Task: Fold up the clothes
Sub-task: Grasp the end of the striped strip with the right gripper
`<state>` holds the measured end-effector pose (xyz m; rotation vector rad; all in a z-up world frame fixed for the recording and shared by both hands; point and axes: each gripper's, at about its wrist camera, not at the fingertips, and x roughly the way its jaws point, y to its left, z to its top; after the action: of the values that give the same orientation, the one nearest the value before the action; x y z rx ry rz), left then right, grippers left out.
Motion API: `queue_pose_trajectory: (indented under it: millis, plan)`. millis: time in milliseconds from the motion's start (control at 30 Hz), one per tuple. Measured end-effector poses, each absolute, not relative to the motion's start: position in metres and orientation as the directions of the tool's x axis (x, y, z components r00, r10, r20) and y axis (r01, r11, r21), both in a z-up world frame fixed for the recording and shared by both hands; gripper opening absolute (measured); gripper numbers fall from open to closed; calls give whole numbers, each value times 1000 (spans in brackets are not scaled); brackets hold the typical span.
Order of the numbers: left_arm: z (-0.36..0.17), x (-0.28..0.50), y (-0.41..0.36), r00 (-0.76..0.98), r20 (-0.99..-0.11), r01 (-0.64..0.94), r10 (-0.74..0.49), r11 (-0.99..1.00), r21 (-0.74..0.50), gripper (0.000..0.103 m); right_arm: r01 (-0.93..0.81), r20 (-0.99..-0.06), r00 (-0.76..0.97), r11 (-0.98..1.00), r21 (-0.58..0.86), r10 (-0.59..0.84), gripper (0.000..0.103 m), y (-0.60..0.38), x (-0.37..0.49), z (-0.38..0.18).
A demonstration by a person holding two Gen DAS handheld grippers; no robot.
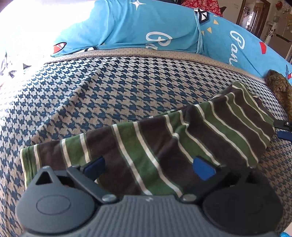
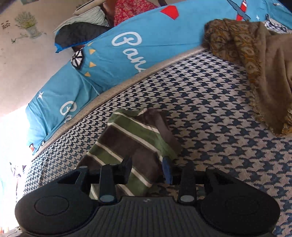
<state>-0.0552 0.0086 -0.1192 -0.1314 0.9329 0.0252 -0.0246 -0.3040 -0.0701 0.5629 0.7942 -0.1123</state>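
Note:
A green, brown and white striped garment (image 1: 164, 138) lies folded into a long band on the houndstooth bed cover (image 1: 102, 87). My left gripper (image 1: 148, 166) hovers over the band's near edge with its jaws wide open. The cloth passes under its blue pads (image 1: 203, 168) and nothing is pinched. In the right wrist view one end of the striped garment (image 2: 127, 134) rests on the cover. My right gripper (image 2: 147, 170) stands partly open above that end, its pads not pressing the cloth. A bit of the right gripper (image 1: 283, 125) shows at the band's far right end.
A bright blue duvet (image 1: 138, 31) with white lettering is bunched along the far side of the bed. A brown patterned cloth (image 2: 255, 60) is heaped at the right. A wall with a flower decal (image 2: 27, 23) lies beyond the bed, and a doorway (image 1: 255, 16) at the upper right.

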Motion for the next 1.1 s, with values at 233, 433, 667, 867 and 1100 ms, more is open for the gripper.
queue_pose_trajectory:
  millis: [233, 433, 667, 867, 1100]
  plan:
    - [-119, -55, -1, 589, -807, -55, -36, 995, -84, 103, 382, -702, 695, 747, 544, 156, 36, -331, -25, -89]
    - [-121, -52, 1, 585, -810, -55, -31, 995, -78, 103, 409, -689, 696, 676, 613, 203, 36, -333, -14, -107]
    - [-122, -50, 2, 581, -813, -43, -29, 997, -67, 103, 404, -624, 752, 600, 691, 212, 36, -324, -6, -123]
    - [-124, -50, 2, 582, -813, -30, -26, 998, -53, 103, 400, -610, 770, 604, 689, 185, 13, -318, -6, -127]
    - [-122, -55, 2, 586, -808, 2, -52, 998, -63, 103, 374, -570, 810, 626, 684, 139, 11, -316, -16, -105]
